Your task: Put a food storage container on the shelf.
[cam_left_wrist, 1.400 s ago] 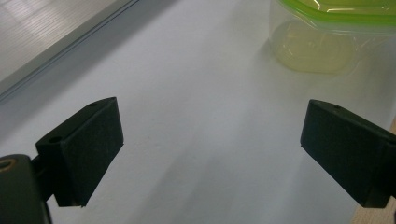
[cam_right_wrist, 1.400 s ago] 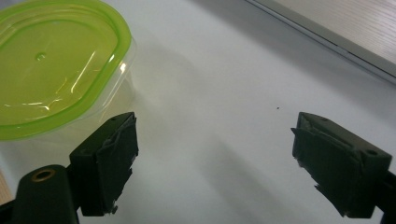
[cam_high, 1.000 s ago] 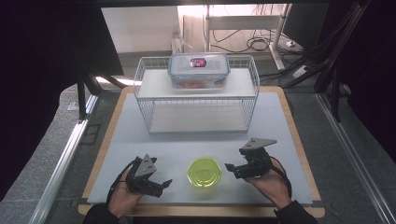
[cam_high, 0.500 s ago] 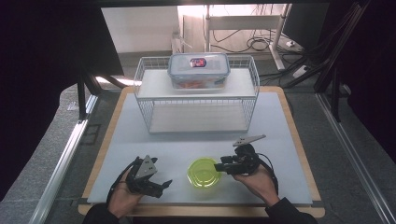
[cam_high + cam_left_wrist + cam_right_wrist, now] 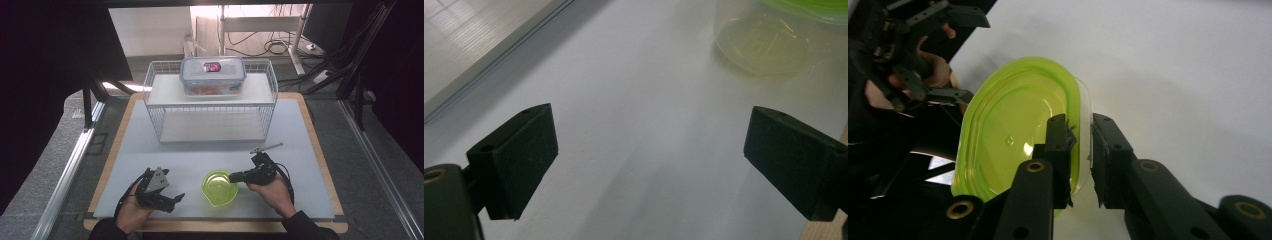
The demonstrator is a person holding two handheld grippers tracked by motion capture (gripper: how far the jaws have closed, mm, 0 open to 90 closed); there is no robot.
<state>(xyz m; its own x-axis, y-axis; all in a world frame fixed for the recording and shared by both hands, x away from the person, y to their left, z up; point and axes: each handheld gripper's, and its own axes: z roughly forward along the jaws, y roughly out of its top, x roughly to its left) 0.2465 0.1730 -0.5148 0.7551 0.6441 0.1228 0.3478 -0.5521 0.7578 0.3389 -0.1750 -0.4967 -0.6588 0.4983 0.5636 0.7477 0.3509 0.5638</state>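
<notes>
A small clear tub with a yellow-green lid (image 5: 218, 186) stands on the white mat (image 5: 300, 130) near the front edge. My right gripper (image 5: 233, 176) reaches it from the right, and in the right gripper view its jaws (image 5: 1080, 132) are shut on the lid's (image 5: 1018, 130) near rim. My left gripper (image 5: 176, 201) rests on the mat to the tub's left, apart from it. Its jaws (image 5: 651, 160) stand wide open with nothing between them, and the tub (image 5: 760, 45) lies ahead to the right.
A white wire rack (image 5: 210, 100) stands at the back of the mat. On its upper shelf sits a clear food box with a blue-rimmed lid (image 5: 212, 75). The wooden board's edge (image 5: 320, 150) runs round the mat, and cables lie on the floor beyond.
My right gripper has moved left to the tub, rolled onto its side and shut on the lid's rim. The left gripper has stayed where it was.
</notes>
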